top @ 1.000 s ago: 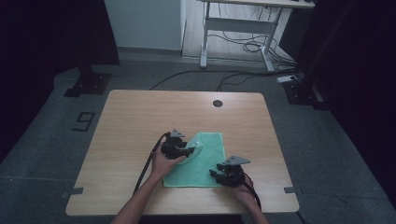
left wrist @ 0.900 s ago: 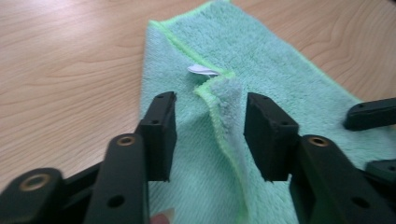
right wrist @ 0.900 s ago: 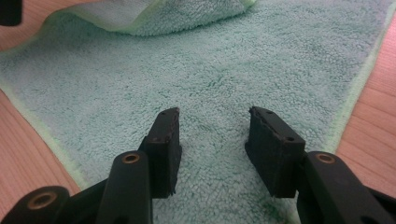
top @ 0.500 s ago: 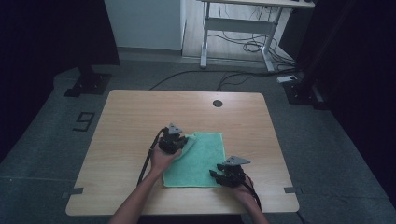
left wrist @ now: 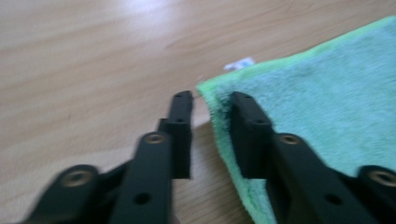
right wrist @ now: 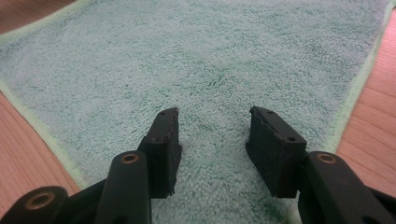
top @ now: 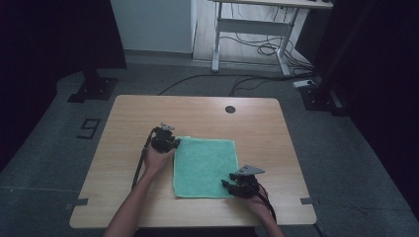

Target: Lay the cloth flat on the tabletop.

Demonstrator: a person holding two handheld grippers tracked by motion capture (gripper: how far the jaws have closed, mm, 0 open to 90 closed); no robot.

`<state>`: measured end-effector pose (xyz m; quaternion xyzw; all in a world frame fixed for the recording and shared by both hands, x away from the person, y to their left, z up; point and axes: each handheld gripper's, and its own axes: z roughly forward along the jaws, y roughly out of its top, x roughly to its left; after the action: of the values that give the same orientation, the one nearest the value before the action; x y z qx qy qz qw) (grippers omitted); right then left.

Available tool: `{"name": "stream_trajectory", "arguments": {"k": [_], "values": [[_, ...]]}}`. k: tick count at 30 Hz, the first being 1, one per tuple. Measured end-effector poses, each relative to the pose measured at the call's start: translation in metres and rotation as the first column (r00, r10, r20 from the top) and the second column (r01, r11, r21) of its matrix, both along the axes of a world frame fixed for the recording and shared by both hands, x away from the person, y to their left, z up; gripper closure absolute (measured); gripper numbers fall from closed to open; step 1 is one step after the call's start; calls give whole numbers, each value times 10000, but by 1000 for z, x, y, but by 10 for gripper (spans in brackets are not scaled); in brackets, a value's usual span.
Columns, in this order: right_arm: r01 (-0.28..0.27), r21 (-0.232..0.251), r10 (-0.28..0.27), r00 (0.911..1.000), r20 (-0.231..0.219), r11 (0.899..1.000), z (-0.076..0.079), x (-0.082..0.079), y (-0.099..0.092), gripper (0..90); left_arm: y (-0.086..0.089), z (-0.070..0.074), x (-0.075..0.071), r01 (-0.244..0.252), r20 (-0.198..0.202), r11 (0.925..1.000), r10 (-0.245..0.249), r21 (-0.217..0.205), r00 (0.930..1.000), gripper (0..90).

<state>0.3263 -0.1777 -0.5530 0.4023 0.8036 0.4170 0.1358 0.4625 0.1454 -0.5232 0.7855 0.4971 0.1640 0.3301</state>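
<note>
A green towel (top: 205, 165) lies spread flat on the wooden table (top: 197, 111). My left gripper (top: 172, 141) sits at the towel's far left corner. In the left gripper view the left gripper (left wrist: 212, 100) has just been opening. One jaw stands over bare wood and the other over the towel (left wrist: 327, 102), whose edge lies loose in the gap. My right gripper (top: 226, 185) rests at the near right corner. In the right gripper view the right gripper (right wrist: 212, 114) is open just above the towel (right wrist: 210, 60), with nothing pinched.
A small white tag (left wrist: 239, 64) shows at the towel's far edge. The table has a round cable hole (top: 230, 109) near its far edge. Beyond it stand a desk frame (top: 252, 29) and floor cables (top: 257, 49). Bare wood surrounds the towel.
My left gripper moved left and away with the towel's corner, spreading the towel to a full rectangle, then opened off it. The right gripper stayed put.
</note>
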Motion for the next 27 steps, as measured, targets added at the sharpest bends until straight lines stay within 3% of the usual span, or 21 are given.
{"name": "stream_trajectory", "arguments": {"k": [5,8,15,18,20,24,27], "values": [[6,37,-6,10000,-17,10000,0,0,0,529,0,8,-6,-39,549,9999,31,151,9985,554],[-15,-1,15,10000,13,10000,0,0,0,520,-5,20,-15,-22,1235,9989,-37,476,9923,526],[-10,-23,11,10000,19,10000,0,0,1,519,-9,32,-26,-13,1889,9973,-127,735,9819,513],[-4,10,4,10000,-1,10000,0,0,0,518,-12,32,-27,315,1743,9973,-426,658,9838,514],[6,20,-6,10000,-12,10000,0,0,0,517,-14,28,-25,619,1374,9977,-653,286,9884,515],[-6,17,6,10000,-1,10000,0,0,1,513,-22,15,-18,924,747,9956,-909,-170,9931,521],[-13,10,13,10000,10,10000,0,0,1,510,-24,3,-9,892,390,9959,-885,-163,9953,525]]}}
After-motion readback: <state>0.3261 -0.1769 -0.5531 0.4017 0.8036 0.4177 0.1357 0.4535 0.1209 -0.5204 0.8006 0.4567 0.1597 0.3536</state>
